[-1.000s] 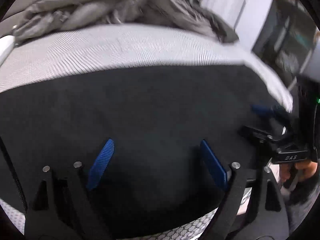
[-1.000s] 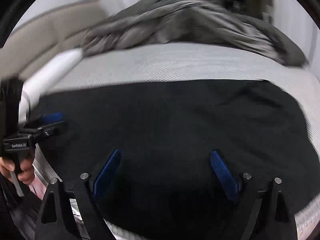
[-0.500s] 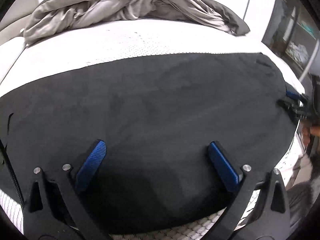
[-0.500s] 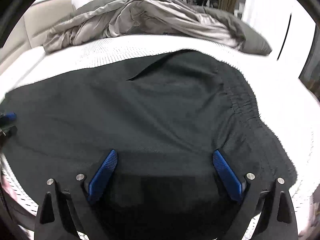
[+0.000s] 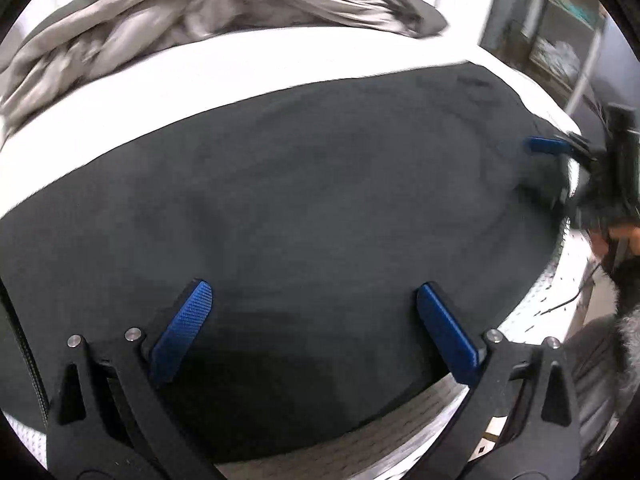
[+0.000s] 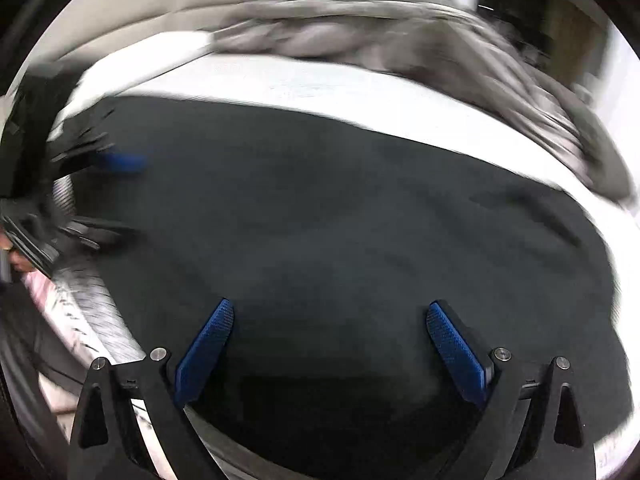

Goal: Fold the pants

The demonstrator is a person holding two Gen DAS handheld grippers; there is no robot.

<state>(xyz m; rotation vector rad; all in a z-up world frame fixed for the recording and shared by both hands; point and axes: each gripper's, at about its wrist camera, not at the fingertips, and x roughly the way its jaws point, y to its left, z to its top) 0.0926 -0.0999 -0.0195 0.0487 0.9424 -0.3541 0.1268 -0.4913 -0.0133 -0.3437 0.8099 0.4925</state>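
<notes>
Lying flat across the white bed (image 5: 280, 64), the black pants (image 5: 320, 200) spread beneath both grippers. The left gripper (image 5: 314, 312) has its jaws spread wide above the cloth near the bed's front edge, nothing pinched between the blue pads (image 5: 182, 330). The right gripper (image 6: 330, 340) likewise stands with jaws apart over the dark fabric, gripping nothing. A rumpled grey blanket (image 6: 400, 36) sits beyond the pants.

Even indoor light blows out the white mattress (image 5: 280, 68); motion blur smears the grey duvet (image 6: 400, 36) in both fisheye views, whose edges curve and darken.
</notes>
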